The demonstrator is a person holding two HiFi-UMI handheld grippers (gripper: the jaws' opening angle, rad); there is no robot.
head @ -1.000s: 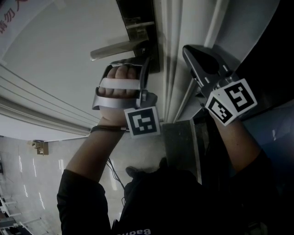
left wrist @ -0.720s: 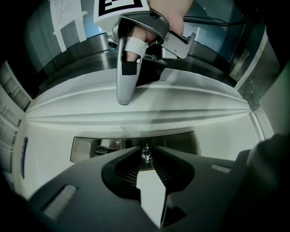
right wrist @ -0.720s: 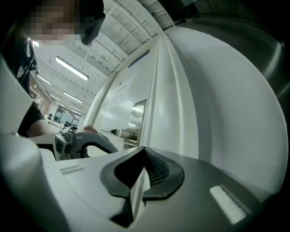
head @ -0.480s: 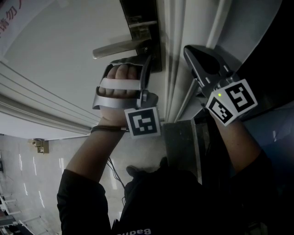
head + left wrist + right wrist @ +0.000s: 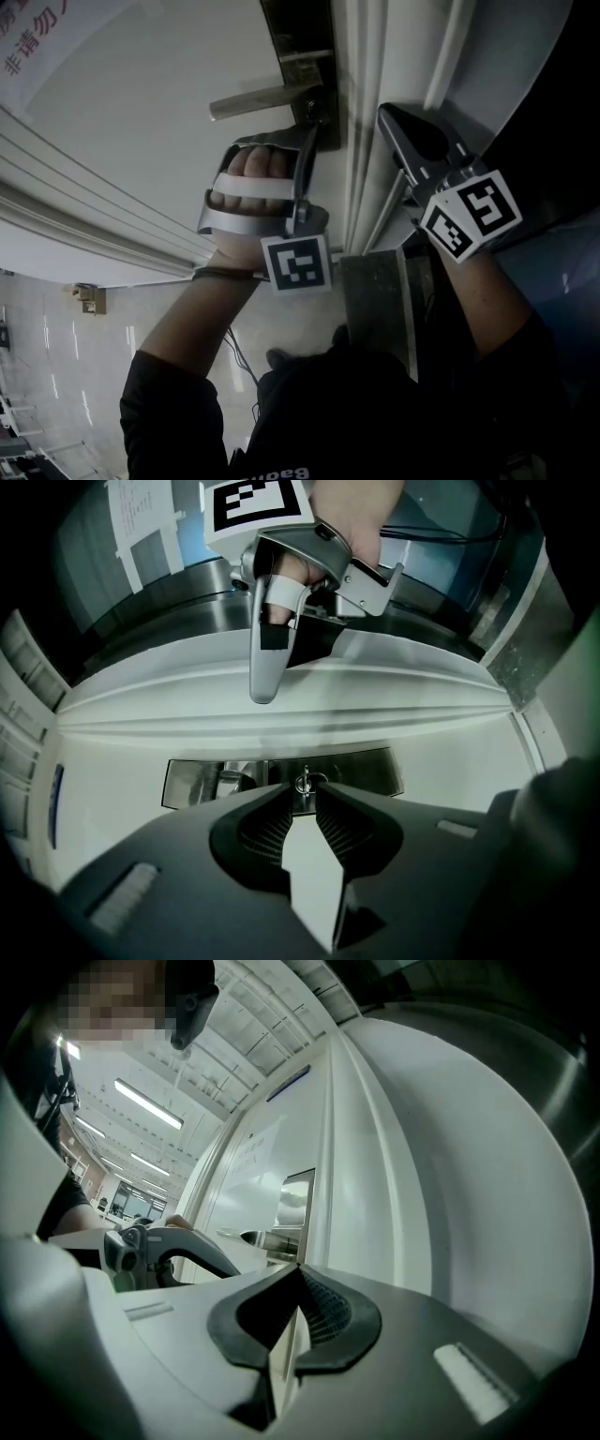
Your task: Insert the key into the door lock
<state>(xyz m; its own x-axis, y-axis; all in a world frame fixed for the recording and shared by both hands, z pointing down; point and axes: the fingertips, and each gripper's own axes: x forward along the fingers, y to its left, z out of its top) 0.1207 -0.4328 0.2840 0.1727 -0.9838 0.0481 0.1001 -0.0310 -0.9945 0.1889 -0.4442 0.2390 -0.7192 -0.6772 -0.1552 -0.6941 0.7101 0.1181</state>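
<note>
Left gripper [image 5: 300, 794]: my jaws stand narrow, and their tips pinch the key [image 5: 304, 782], which I see edge-on.
Key: its head sits against the steel lock plate [image 5: 366, 769]. The blade is hidden, so I cannot tell how deep it is.
Right gripper [image 5: 300, 1283]: the jaws are almost together with nothing between them. It is beside the door frame [image 5: 361, 141], apart from the lock.
Handle [image 5: 262, 97]: in the head view the lever points left, close above my left jaws.
Hard to see: the key and jaw tips cover the keyhole. A notice [image 5: 23, 42] with red print is cut off at the corner.
Around: a white door [image 5: 141, 141] and the pale floor [image 5: 56, 356] below it.
</note>
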